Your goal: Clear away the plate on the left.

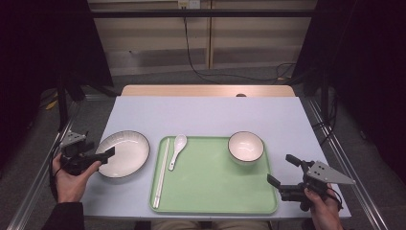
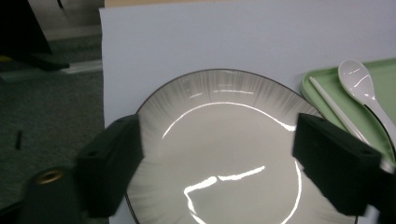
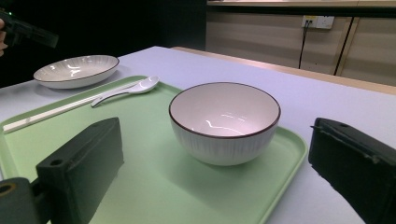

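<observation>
Black two-jaw tongs are catalogued first. Left gripper [image 1: 106, 154] is held at the near-left edge of the table, its jaws set apart over the left rim of the plate [image 1: 123, 153]; in the left gripper view the left gripper [image 2: 217, 158] is seen with the plate [image 2: 219, 149] framed between the two jaws, and no pad is seen pressed on the rim. Right gripper [image 1: 282, 171] is held at the near-right of the table, just beside the right edge of the tray [image 1: 215, 191], its jaws likewise spread wide with nothing gripped; in the right gripper view the right gripper [image 3: 215, 163] is pointed at the bowl [image 3: 225, 122], which is well apart from both jaws. Plate: white, shallow, dark-rimmed, with fine radial lines, laid flat on the white table [image 1: 206, 115] just left of the tray, not on it. Bowl [image 1: 245, 146]: white, dark-rimmed, ribbed outside, stood upright in the far-right corner of the pale green tray [image 3: 187, 196]. Spoon [image 1: 176, 149]: white ceramic, laid in the far-left part of the tray, bowl end away from the person. Chopsticks [image 1: 161, 173]: a white pair, laid lengthwise along the tray's left side, just beside the spoon. A grey floor and dark cables are noted beyond the table.
</observation>
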Action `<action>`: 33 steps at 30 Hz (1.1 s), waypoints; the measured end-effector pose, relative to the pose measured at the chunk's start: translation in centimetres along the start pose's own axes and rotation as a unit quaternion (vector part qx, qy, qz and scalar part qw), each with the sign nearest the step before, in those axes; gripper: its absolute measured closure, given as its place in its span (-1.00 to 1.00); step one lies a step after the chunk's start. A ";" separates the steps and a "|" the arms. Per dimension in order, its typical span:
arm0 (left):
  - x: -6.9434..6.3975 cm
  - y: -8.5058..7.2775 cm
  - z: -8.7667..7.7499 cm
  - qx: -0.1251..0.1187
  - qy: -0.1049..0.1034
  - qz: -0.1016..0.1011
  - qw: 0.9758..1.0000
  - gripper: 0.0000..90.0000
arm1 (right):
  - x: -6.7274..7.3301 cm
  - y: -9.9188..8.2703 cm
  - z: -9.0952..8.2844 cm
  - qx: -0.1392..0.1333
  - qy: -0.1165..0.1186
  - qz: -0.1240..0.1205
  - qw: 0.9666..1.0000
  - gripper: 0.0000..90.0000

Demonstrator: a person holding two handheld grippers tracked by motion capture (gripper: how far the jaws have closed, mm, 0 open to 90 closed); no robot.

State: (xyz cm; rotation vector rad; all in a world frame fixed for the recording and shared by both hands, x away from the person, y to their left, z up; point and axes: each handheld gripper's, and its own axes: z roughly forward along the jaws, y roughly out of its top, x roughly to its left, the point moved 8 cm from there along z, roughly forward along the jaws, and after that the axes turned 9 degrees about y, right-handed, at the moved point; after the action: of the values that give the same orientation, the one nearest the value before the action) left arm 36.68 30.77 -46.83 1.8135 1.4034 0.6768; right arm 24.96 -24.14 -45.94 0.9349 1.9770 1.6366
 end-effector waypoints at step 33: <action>4.6 -3.0 5.8 0.095 -0.024 -0.091 0.991 0.60 | 0.0 -0.3 0.2 0.012 0.001 -0.010 1.000 -0.94</action>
State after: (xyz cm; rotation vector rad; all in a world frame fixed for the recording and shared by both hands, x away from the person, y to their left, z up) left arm 40.68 34.29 -52.80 1.8039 1.6218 0.4148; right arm 25.01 -24.00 -46.32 0.9197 2.0051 1.6079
